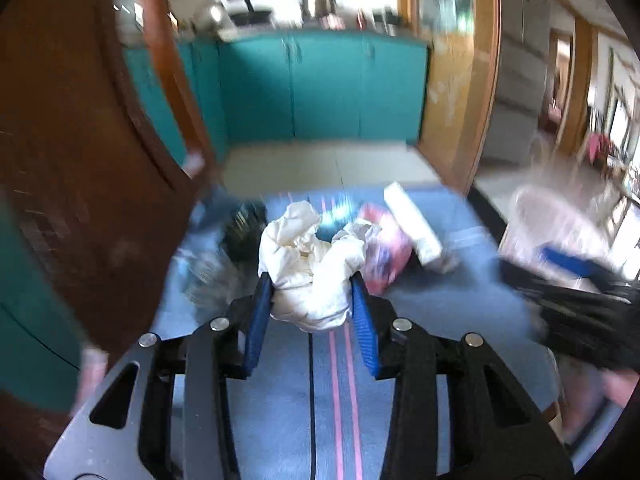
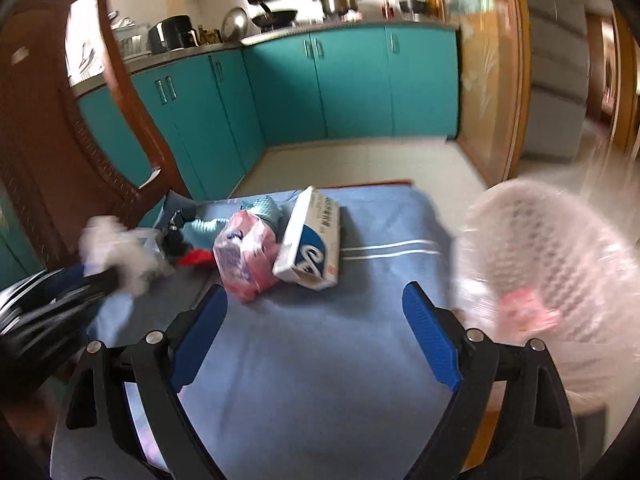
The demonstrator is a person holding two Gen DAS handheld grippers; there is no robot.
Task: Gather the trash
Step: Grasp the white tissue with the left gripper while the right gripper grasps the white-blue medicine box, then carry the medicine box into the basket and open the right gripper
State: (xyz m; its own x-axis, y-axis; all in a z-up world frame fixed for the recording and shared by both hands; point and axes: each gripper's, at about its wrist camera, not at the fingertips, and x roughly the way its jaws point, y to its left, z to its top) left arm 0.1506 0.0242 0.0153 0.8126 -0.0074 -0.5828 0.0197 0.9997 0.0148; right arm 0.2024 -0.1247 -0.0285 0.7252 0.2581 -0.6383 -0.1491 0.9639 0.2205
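Left wrist view: left gripper is clamping crumpled white paper near the blue tablecloth's left edge; right gripper is gaping wide, holding nothing.

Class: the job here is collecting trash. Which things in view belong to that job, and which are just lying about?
Part of the job:
- crumpled white paper, clamped in the left gripper
- pink-lined white basket
- right gripper, open

Lying about, probably:
- tissue box
- pink packet
- teal cloth
- wooden chair
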